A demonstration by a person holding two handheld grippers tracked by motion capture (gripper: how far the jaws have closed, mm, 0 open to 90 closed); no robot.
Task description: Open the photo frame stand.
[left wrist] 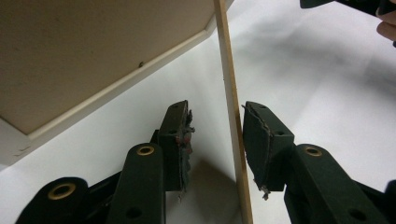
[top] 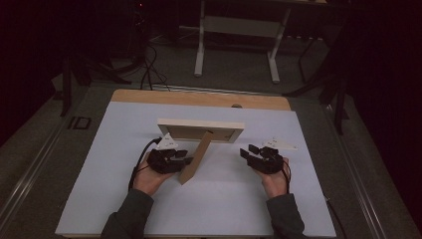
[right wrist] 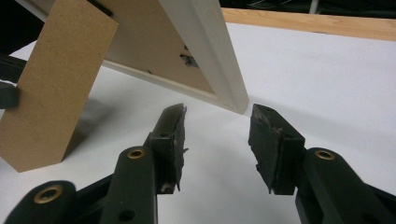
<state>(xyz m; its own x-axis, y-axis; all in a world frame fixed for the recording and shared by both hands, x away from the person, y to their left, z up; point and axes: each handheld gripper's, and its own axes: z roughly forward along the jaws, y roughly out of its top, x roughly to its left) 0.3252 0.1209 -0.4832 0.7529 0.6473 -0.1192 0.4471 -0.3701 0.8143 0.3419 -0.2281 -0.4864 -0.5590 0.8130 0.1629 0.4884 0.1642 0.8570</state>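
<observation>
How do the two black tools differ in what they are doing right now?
The left tool has the brown stand of the picture frame between its jaws, open; the right tool has nothing between its jaws. The left tool sits at the stand, the right tool apart from the frame. Both are black, hand-held and open.

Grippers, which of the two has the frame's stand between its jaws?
The left gripper: its open jaws straddle the brown stand edge-on. The right gripper is open on bare table, near the frame corner.

Lab — bare trestle legs, floor cables.
</observation>
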